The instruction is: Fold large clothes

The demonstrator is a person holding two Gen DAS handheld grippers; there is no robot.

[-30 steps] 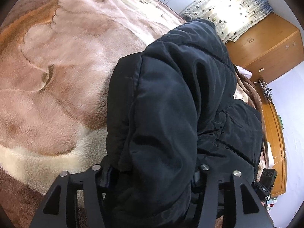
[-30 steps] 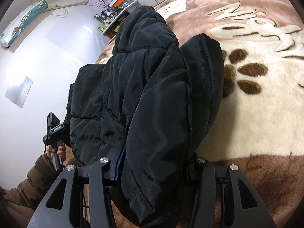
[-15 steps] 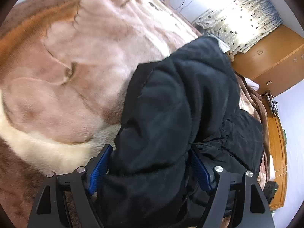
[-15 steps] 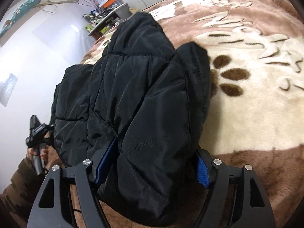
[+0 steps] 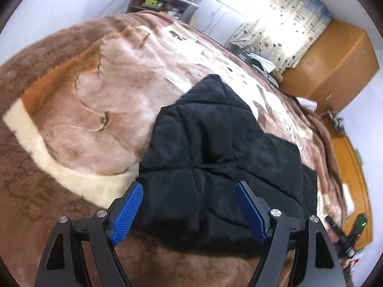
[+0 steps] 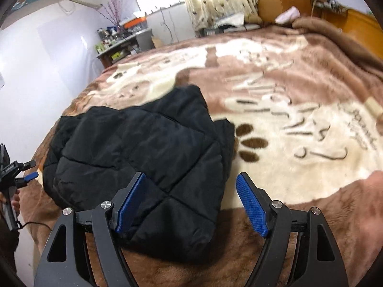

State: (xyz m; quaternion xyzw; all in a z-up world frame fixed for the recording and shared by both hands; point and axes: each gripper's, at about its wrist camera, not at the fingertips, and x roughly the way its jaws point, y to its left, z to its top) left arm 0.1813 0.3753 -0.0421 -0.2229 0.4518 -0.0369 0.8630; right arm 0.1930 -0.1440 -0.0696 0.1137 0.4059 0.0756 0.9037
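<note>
A black quilted puffer jacket (image 5: pixel 215 148) lies folded in a thick bundle on the bed's brown and cream plush blanket (image 5: pixel 79 110). My left gripper (image 5: pixel 189 211) is open, its blue pads (image 5: pixel 126 210) apart on either side of the jacket's near edge, gripping nothing. In the right wrist view the same jacket (image 6: pixel 143 148) lies at centre left. My right gripper (image 6: pixel 191 208) is open above its near right corner, and the right pad (image 6: pixel 251 208) is over the blanket (image 6: pixel 299 143). The left gripper (image 6: pixel 24 179) shows at the far left edge of the right wrist view.
A wooden wardrobe (image 5: pixel 335 64) and a curtained window (image 5: pixel 282 31) stand beyond the bed. A cluttered shelf and desk (image 6: pixel 124 40) sit against the far wall. A pink folded item (image 6: pixel 287 15) lies at the bed's far end. Blanket spreads widely to the jacket's right.
Both grippers opened and let go of the jacket, then pulled back and up. The jacket dropped flat onto the blanket as a folded bundle.
</note>
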